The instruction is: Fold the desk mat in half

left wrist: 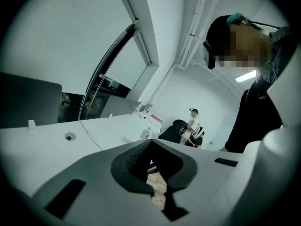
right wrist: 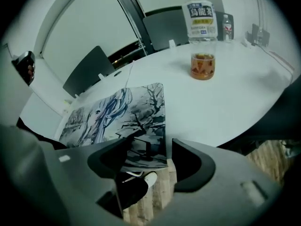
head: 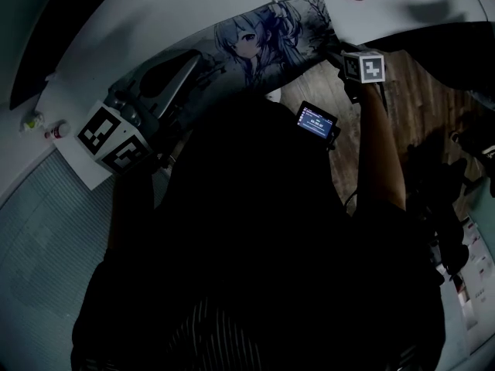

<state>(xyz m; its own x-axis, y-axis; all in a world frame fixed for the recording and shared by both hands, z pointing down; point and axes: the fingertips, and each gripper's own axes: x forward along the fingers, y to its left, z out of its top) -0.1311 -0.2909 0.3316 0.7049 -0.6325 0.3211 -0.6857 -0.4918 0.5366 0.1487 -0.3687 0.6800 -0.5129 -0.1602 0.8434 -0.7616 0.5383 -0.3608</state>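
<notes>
Head view — mat spread on the table at 12 o'clock. Left gripper view: left gripper has its jaws slightly apart, empty. Right gripper view — right gripper is wide open, with the mat's near edge between its jaws at 6 o'clock, ungripped.

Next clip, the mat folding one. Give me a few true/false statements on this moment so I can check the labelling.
1. The desk mat lies unfolded on the white table. True.
2. The right gripper is clamped on the mat. False: its jaws stand apart, and the mat's near end shows between them, not pressed.
3. The bottle stands on the mat. False: it stands on bare table, apart from the mat.
4. The mat bears a blue-haired figure. True.
5. The left gripper holds the mat. False: nothing is between its jaws.
</notes>
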